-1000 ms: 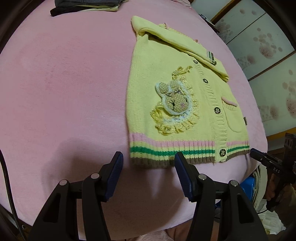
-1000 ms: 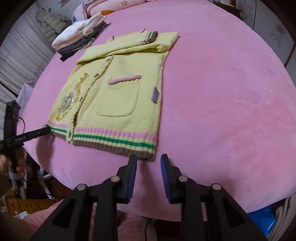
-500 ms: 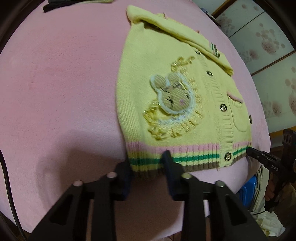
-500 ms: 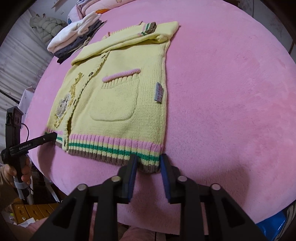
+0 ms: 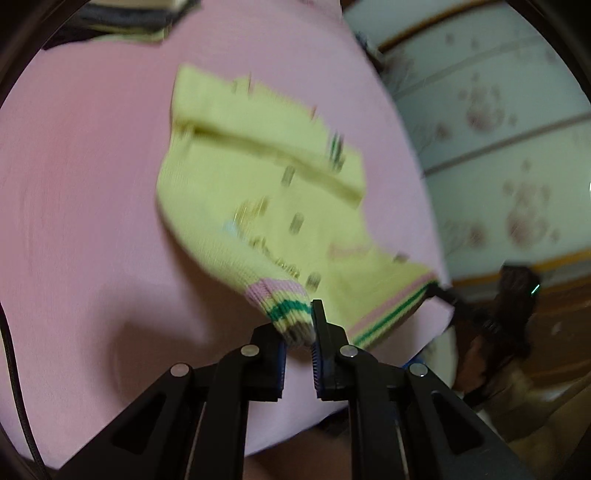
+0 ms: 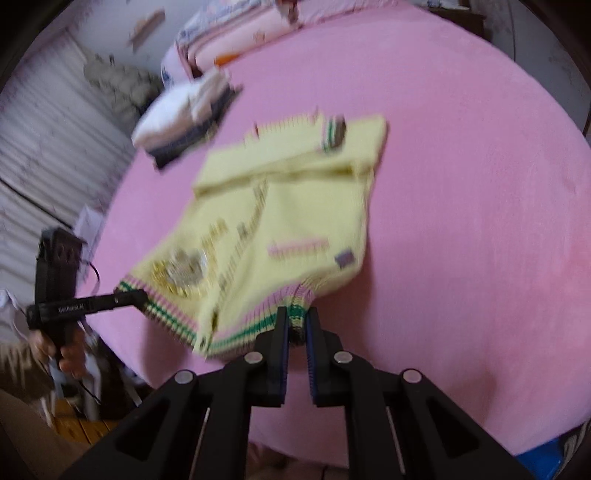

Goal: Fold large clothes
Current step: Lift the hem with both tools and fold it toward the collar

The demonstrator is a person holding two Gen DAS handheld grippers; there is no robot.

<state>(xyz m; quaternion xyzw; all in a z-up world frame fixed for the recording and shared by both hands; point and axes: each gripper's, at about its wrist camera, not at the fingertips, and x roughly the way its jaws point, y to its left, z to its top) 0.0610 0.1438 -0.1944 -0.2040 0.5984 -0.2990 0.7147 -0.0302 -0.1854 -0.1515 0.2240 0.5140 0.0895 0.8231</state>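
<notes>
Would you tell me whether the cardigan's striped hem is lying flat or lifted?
Lifted: both corners of the striped hem are pinched in the left claw and right claw.

Motion blur is recorded across both views. The cardigan (image 5: 258, 206) is smeared; its buttons and appliqué cannot be made out. The hem corners are pinched out of sight inside each gripper. The stack of folded clothes (image 5: 125, 14) is cut off by the top edge.

The cardigan (image 6: 295, 206) lay on the bed (image 6: 480, 221); a folded clothes stack (image 6: 184, 114) sat at its ten o'clock.
</notes>
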